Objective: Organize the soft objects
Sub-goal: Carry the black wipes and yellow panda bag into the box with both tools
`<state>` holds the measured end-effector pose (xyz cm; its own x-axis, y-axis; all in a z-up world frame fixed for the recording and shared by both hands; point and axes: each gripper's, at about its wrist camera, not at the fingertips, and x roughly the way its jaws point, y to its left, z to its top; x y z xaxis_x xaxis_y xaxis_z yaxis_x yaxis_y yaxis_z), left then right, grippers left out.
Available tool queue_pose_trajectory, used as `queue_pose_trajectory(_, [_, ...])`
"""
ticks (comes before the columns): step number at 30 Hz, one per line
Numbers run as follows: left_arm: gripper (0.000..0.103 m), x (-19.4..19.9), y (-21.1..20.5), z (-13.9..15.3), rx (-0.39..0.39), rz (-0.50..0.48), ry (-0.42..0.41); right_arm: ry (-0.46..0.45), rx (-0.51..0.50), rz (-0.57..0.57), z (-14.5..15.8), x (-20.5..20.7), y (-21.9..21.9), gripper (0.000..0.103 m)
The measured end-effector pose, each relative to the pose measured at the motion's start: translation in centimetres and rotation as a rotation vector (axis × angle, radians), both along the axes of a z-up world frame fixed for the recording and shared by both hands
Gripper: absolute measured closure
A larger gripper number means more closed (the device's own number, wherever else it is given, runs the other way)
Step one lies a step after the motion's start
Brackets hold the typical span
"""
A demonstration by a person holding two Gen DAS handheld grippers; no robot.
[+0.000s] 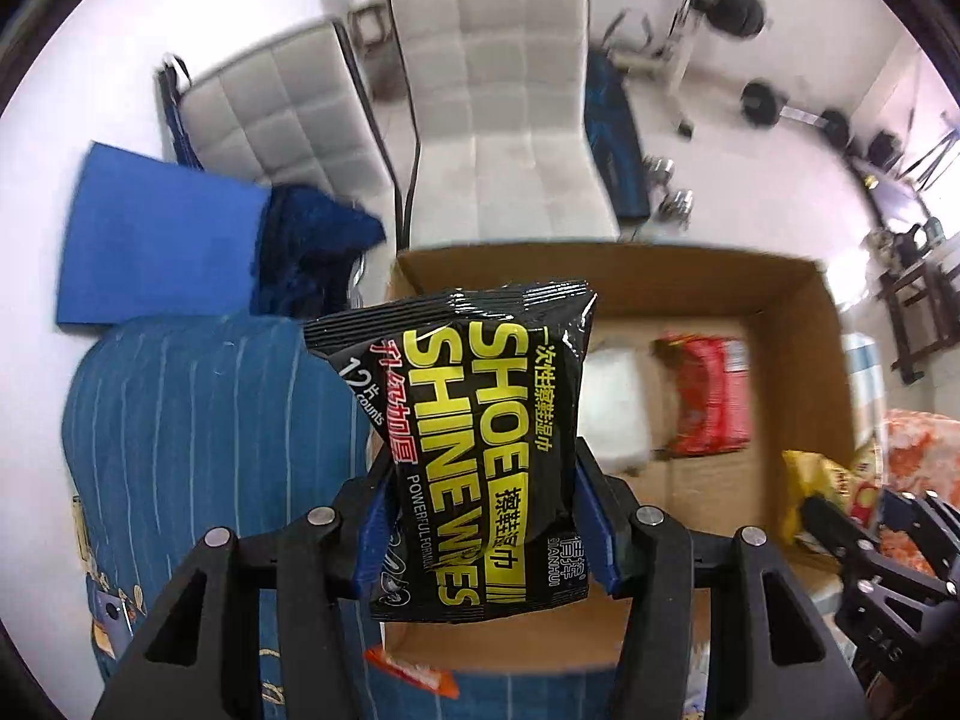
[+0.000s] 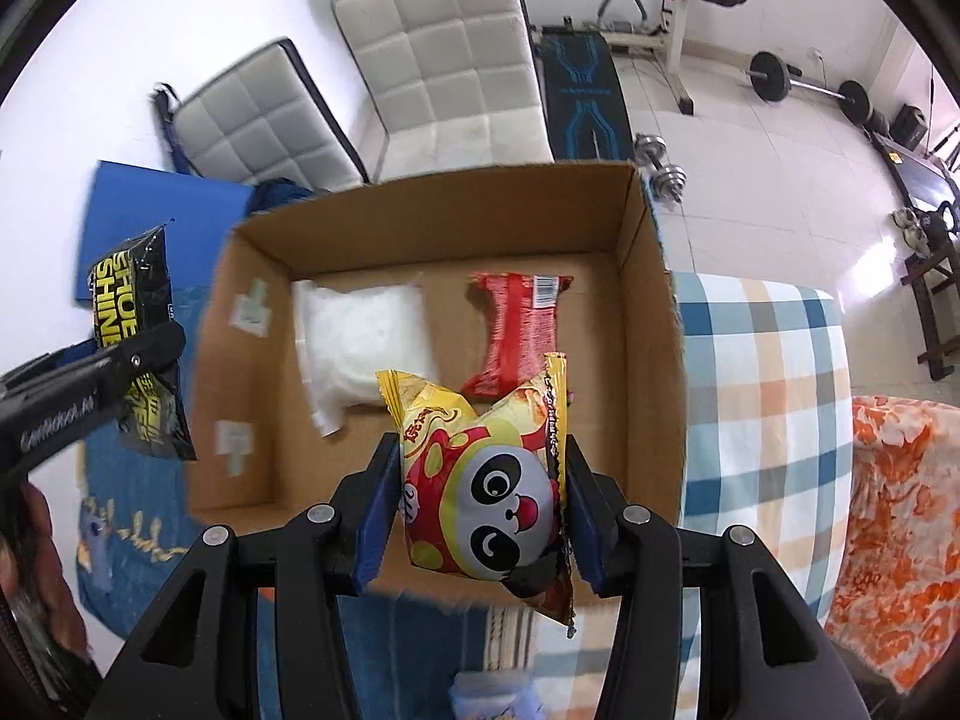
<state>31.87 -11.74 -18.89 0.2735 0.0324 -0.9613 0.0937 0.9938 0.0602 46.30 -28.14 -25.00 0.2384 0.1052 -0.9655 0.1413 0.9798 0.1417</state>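
My left gripper [image 1: 483, 525] is shut on a black shoe shine wipes pack [image 1: 474, 438] and holds it above the near left edge of an open cardboard box [image 1: 822, 324]. My right gripper [image 2: 480, 510] is shut on a yellow panda snack bag [image 2: 486, 480] and holds it over the box's near edge [image 2: 654, 276]. A white soft pack [image 2: 360, 336] and a red snack pack [image 2: 519, 330] lie on the box floor. The left gripper with the wipes pack [image 2: 135, 324] shows at the left of the right wrist view. The right gripper and its bag [image 1: 822, 492] show at the right of the left wrist view.
The box rests on blue striped fabric [image 1: 198, 432] and a plaid cloth [image 2: 762, 396]. An orange floral cloth [image 2: 900, 516] lies to the right. Two white padded chairs [image 2: 450, 66], a blue mat [image 2: 156, 222] and gym weights [image 2: 780, 78] stand beyond the box.
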Motion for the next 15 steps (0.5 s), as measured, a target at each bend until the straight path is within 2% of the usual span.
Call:
queue_pose_trajectory(5, [0.053, 4.2, -0.2, -6.1, 0.053, 0.005, 0.139, 0.077, -0.054, -0.005, -5.0, 3.0, -0.4, 0.051])
queue_pose_trajectory(8, [0.053, 5.3, -0.8, -9.2, 0.084, -0.01, 0.207, 0.122, -0.072, -0.008, -7.6, 3.8, -0.5, 0.051])
queue_pose_trajectory(12, [0.053, 6.0, -1.3, -11.6, 0.103, -0.019, 0.247, 0.169, -0.075, 0.001, -10.2, 3.6, -0.5, 0.051])
queue_pose_trajectory(15, [0.053, 6.7, -1.5, -12.2, 0.077, -0.014, 0.255, 0.195, -0.086, 0.022, -11.7, 3.2, -0.4, 0.051])
